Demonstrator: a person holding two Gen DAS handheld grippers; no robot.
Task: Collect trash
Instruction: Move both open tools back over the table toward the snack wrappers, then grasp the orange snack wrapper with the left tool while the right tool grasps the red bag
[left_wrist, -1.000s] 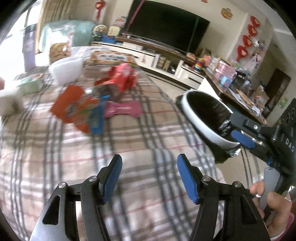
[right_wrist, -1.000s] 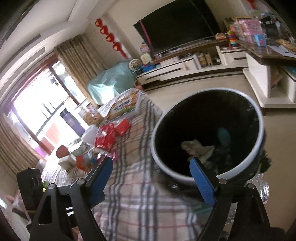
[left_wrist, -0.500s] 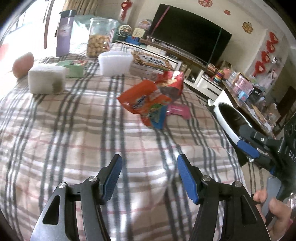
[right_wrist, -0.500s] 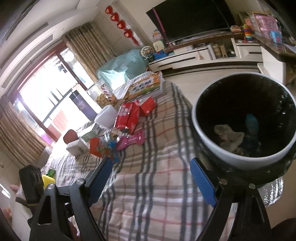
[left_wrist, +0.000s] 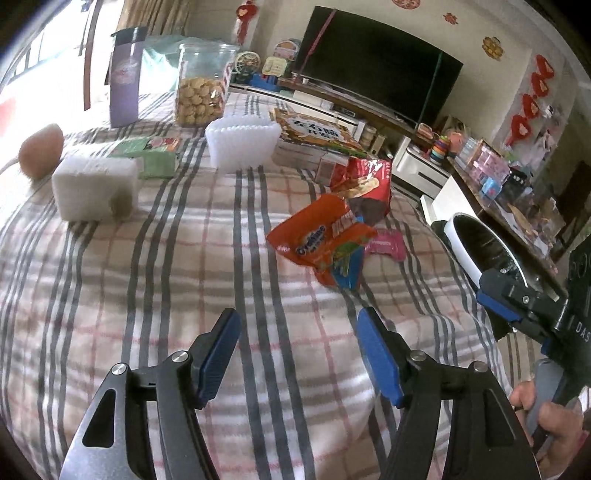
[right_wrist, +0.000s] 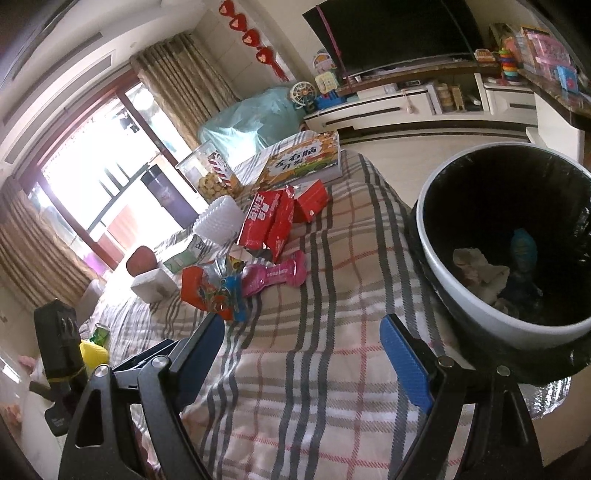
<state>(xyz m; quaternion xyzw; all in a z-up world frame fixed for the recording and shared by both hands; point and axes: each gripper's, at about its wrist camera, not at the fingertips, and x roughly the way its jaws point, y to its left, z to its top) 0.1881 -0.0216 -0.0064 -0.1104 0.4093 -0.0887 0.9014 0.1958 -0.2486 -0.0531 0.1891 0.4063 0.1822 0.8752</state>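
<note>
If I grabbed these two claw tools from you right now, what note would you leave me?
Left gripper: open, empty, above the plaid cloth.
Right gripper: open, empty, beside the white-rimmed black-lined trash bin.
Wrappers on the cloth: orange snack bag, blue wrapper under it, pink wrapper, red packets.
Done: crumpled white tissue and a blue item already lie in the bin.
Left: pick up those wrappers and drop them in, probably the orange bag first.
</note>
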